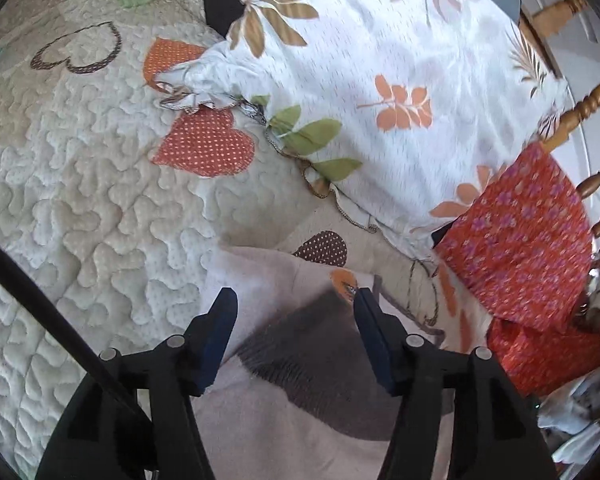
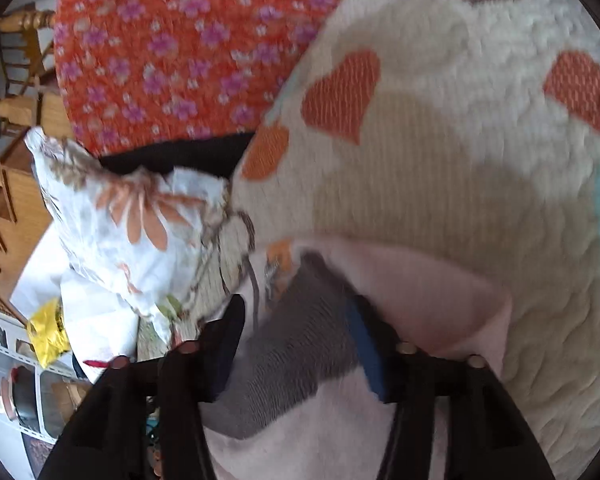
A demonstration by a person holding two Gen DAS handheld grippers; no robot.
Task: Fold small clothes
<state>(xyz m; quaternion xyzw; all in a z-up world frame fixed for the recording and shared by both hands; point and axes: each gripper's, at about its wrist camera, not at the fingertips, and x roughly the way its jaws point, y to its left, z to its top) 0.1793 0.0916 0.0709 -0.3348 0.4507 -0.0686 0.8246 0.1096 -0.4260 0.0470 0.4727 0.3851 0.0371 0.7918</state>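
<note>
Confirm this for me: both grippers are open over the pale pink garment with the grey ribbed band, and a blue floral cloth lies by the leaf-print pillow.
Wrong on one count: the floral cloth is red-orange with purple flowers, not blue, as the left wrist view shows. The rest holds: the left gripper and right gripper are open over the pale pink garment with its grey ribbed band, by the leaf-print pillow.

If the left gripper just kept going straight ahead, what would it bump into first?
Probably the pale pink garment with its grey ribbed band, lying between the open left gripper fingers; beyond it lies the quilt. Depth is unclear.
</note>
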